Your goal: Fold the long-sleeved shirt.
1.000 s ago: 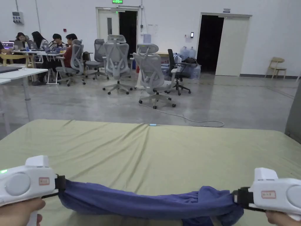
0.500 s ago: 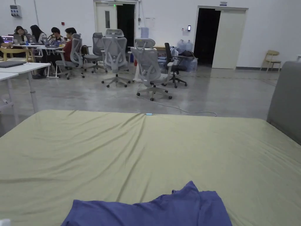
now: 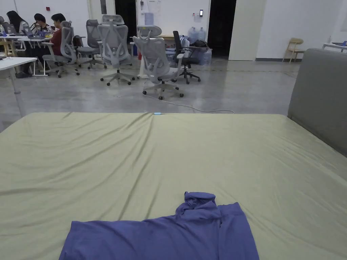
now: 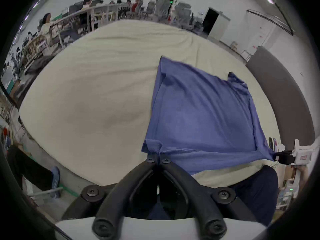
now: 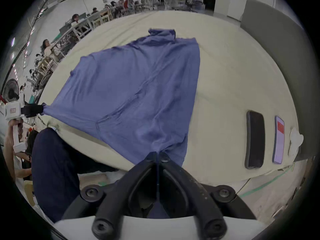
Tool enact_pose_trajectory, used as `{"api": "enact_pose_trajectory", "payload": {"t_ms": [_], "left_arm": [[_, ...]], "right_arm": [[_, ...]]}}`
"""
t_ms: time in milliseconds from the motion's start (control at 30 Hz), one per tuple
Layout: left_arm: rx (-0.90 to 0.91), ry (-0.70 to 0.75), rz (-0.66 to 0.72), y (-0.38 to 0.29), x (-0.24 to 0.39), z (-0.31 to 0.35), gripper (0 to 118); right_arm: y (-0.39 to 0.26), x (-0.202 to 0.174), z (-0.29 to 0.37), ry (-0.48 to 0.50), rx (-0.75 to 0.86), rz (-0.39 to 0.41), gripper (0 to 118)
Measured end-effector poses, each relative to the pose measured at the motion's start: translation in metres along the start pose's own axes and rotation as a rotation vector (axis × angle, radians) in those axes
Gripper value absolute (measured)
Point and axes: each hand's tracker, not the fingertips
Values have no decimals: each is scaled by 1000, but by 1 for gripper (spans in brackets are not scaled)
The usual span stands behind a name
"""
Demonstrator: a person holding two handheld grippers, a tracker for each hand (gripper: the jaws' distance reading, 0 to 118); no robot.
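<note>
Spread flatter and farther across the bed [image 3: 169, 152] went the shirt [image 3: 162, 237]; left gripper [image 4: 158, 157] and right gripper [image 5: 158, 154] each clamped a near corner.

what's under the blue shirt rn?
The shirt lies spread on the green sheet, near edge pinched by the left gripper and right gripper. Sheet shows all round it. Whatever is directly beneath is covered; no bulge suggests an object.

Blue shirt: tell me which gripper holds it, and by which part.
Both. The left gripper pinches one near corner of the blue shirt, the right gripper the other near corner.
</note>
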Motion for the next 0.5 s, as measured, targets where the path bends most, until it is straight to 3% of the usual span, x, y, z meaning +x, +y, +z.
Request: {"api": "enact_pose_trajectory", "payload": {"t_ms": [33,67,100,167,200,267,300,333,367,400,500], "left_arm": [[-3,12,-17,0,3,-7,66],[10,64,-50,0,7,-11,109],[57,109,-77,1,10,-10,117],[219,43,-148,0,29,12,106],[240,40,-142,-1,37,19,109],[244,24,-120,0,53,30,110],[244,3,-106,2,56,33,96],[219,-27,-93,5,58,36,67],[207,-58,-82,5,65,40,11],[245,-92,-80,7,73,43,2],[319,-41,-122,13,100,53,0]], "right_arm": [[3,2,-6,8,-12,-13,26],[4,6,-8,6,-1,-32,68],[5,7,-8,-38,39,-50,118],[-1,5,4,-148,151,-53,110],[1,0,7,-134,175,-40,108],[-8,-4,24,-77,200,-95,107],[-9,-8,28,-66,201,-114,86],[-9,-12,33,-42,223,-138,59],[10,-5,32,14,293,-159,15],[14,-7,34,44,338,-170,4],[51,-12,36,-34,401,-168,4]]}}
